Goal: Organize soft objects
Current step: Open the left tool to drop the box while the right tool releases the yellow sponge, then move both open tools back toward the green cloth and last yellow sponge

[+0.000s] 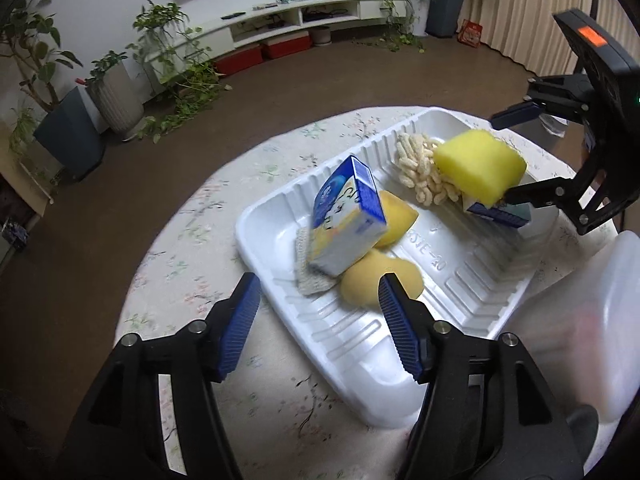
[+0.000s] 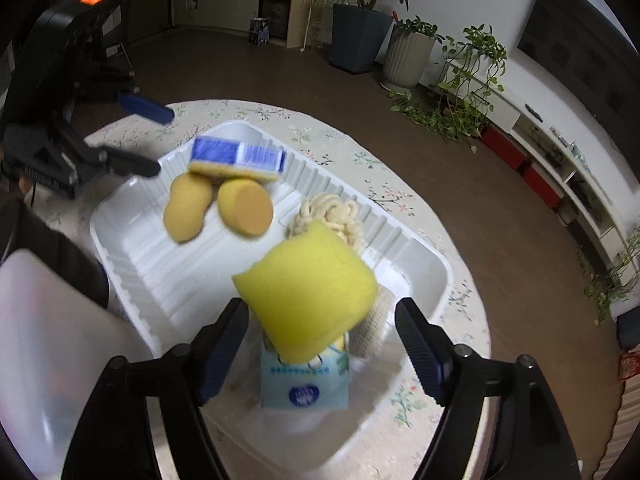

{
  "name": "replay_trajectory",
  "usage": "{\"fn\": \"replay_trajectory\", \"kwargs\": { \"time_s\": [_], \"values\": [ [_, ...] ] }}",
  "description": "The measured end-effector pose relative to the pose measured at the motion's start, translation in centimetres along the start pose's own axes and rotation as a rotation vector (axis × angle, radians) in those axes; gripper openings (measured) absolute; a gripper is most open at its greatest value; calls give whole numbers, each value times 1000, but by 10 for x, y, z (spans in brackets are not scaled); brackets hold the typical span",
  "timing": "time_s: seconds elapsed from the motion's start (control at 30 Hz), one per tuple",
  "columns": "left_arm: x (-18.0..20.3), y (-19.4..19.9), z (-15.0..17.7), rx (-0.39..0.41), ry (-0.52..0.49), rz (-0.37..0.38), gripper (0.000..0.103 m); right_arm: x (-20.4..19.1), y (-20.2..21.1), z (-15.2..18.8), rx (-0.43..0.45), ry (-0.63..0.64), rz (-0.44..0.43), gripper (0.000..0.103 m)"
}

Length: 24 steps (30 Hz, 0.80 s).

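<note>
The left hand-held gripper (image 1: pixel 318 316) hangs spread and empty over the white tray (image 1: pixel 352 344). The right hand-held gripper (image 2: pixel 322 344) is spread around the yellow sponge (image 2: pixel 308 292); only its own view shows the tissue pack (image 2: pixel 304 384) beneath.

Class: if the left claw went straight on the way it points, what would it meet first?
Probably the tan sponge just ahead in the white tray, then the blue tissue pack behind; depth is uncertain.
</note>
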<state>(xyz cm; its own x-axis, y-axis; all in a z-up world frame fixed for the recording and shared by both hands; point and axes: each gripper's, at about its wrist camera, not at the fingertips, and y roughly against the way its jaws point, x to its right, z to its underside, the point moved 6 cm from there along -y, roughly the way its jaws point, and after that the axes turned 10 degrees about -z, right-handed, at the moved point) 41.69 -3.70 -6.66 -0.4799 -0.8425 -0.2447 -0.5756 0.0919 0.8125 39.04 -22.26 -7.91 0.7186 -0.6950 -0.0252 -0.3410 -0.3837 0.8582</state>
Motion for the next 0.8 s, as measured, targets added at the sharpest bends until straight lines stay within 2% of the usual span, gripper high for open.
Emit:
{"fn": "replay_trajectory", "kwargs": {
  "time_s": [0.1, 0.2, 0.4, 0.47, 0.6, 0.63, 0.73, 0.8],
  "values": [
    [-14, 16, 4, 21, 54, 3, 61, 4, 19, 8, 35, -33, 9, 78],
    [-26, 40, 16, 55, 124, 22, 68, 7, 45, 22, 81, -82, 17, 78],
    [-23, 92, 64, 99, 200, 17, 69, -24, 96, 70, 182, -169, -4, 82],
    [-9, 111, 88, 105, 211, 31, 73, -44, 106, 91, 208, -191, -21, 83],
    [23, 135, 131, 81, 244, 76, 74, -90, 116, 132, 233, -243, -67, 86],
    [31, 140, 143, 67, 256, 91, 77, -99, 117, 139, 238, -261, -78, 87],
    [57, 153, 171, 44, 280, 98, 100, -129, 117, 160, 244, -319, -106, 99],
    [74, 160, 187, 31, 288, 98, 100, -150, 118, 168, 249, -343, -105, 103]
  ]
}}
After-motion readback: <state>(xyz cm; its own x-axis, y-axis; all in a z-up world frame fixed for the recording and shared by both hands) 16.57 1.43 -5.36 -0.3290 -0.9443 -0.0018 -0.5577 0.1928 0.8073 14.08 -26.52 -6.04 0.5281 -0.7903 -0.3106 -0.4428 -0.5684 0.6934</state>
